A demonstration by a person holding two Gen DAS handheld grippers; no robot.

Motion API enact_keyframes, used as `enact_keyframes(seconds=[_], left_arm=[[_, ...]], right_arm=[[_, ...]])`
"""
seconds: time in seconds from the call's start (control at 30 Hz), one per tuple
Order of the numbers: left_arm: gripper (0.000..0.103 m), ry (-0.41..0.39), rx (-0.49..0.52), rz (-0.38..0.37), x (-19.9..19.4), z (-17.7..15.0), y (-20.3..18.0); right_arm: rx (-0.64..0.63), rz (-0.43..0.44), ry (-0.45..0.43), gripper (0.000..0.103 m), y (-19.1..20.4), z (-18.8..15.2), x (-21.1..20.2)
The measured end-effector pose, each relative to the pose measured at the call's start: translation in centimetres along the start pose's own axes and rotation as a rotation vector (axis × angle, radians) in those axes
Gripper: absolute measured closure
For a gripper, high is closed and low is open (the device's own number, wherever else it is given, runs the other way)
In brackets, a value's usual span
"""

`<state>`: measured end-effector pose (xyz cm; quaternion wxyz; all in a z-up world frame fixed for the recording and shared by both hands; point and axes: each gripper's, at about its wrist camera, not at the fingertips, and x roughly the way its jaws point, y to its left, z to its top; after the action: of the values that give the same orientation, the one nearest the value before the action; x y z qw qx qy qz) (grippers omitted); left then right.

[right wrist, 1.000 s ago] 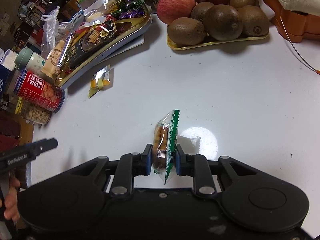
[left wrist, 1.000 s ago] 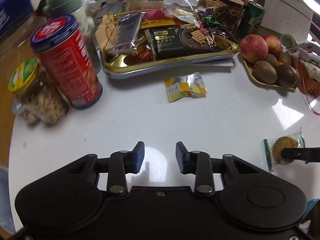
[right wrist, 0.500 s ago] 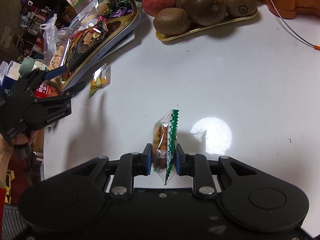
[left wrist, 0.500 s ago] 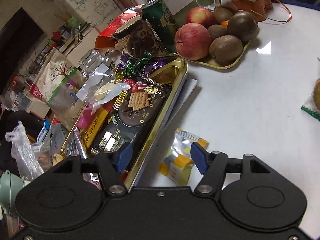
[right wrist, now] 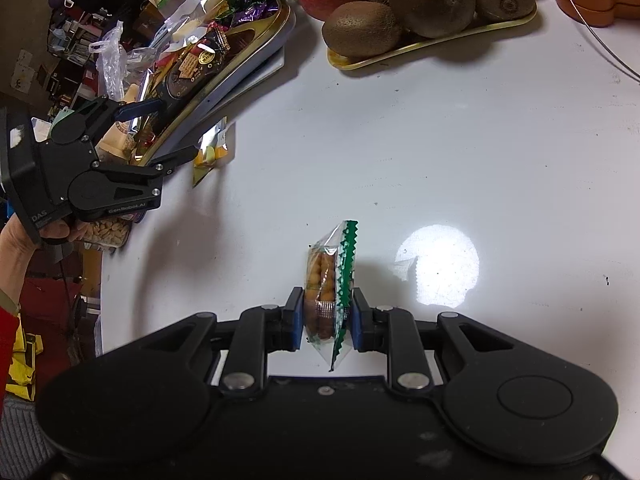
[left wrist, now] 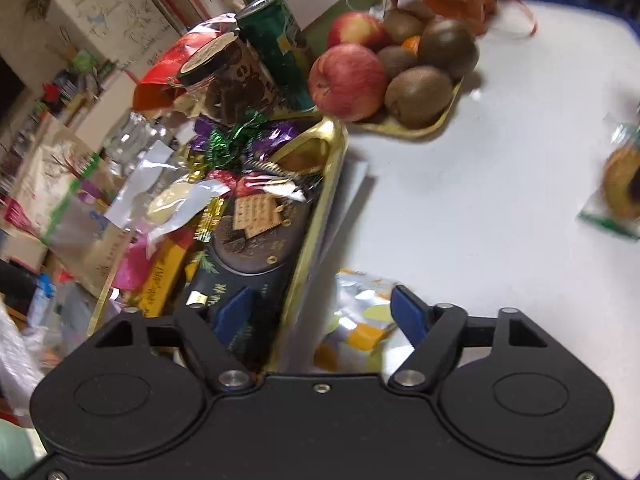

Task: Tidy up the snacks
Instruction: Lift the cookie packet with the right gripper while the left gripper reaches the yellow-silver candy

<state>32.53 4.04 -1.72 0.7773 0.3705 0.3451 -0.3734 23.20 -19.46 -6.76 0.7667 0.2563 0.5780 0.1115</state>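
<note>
The left hand-held gripper has swung over from the bare middle of the desk to the gold tray and rolled on its side, and its jaws, narrow a second ago, are now standing wide apart. They are straddling the tray's rim: one finger is lying over the dark cracker box inside the tray, the other is sitting beyond the yellow packet on the desk just beside the rim. Nothing is being pressed yet. The left hand seems to be lining up on that stray packet to lift it into the tray.

The right hand-held gripper is staying put, clamped edge-on around the biscuit packet above the desk. It is probably waiting its turn for the tray. The apples and kiwis are sitting in their own dish behind.
</note>
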Motion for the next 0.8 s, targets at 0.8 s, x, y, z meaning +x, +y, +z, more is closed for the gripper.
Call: enact_keyframes(seconds=[0.8], left_arm=[[0.036, 0.178, 0.081, -0.242, 5.0, 1.2, 0.4]], right_arm=[[0.041, 0.019, 0.011, 0.079, -0.6, 0.7, 0.0]])
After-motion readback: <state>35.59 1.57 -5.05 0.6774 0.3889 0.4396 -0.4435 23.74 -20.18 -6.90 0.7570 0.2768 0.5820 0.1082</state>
